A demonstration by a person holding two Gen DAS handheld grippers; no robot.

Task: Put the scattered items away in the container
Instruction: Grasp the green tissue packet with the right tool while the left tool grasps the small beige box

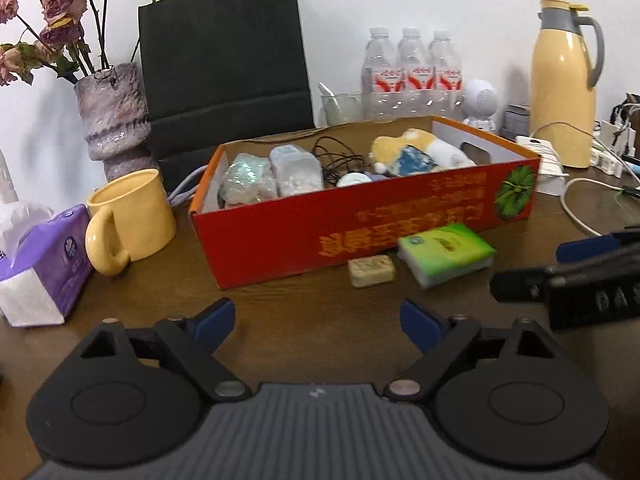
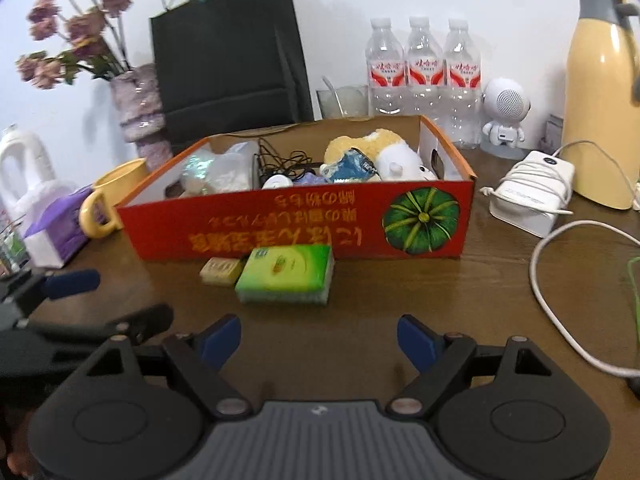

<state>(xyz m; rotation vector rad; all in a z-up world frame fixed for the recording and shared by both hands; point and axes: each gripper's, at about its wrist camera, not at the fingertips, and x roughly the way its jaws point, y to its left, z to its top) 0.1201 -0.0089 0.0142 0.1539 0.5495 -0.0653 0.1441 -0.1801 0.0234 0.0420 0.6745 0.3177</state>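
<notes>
In the left wrist view, the left gripper (image 1: 316, 326) hangs over bare brown table (image 1: 304, 308), its blue-tipped jaws spread wide with nothing between them. Ahead stands the red box (image 1: 360, 224), open-topped and already holding a plush toy (image 1: 416, 152), a clear jar (image 1: 298, 172) of white beads, a crinkly bag (image 1: 248, 178) and a black cable (image 1: 336, 152). Two items lie on the table against the box's near wall: a green tissue pack (image 1: 446, 254) and, touching its left side, a small beige bar (image 1: 372, 270). A yellow mug (image 1: 128, 220) sits left of the box, with a purple tissue box (image 1: 44, 268) further left. The right gripper (image 1: 568, 264) enters from the right edge, near the pack; its opening cannot be judged here. In the right wrist view, the right gripper (image 2: 320, 340) also stands wide open and empty above the table (image 2: 400, 288). The tissue pack (image 2: 286, 274) lies just ahead of it and slightly left, with the bar (image 2: 222, 272) touching its left side, both close to the box (image 2: 296, 224). A white charger (image 2: 532, 192) wrapped in its cord sits right of the box. The left gripper (image 2: 76, 300) shows at the left edge.
</notes>
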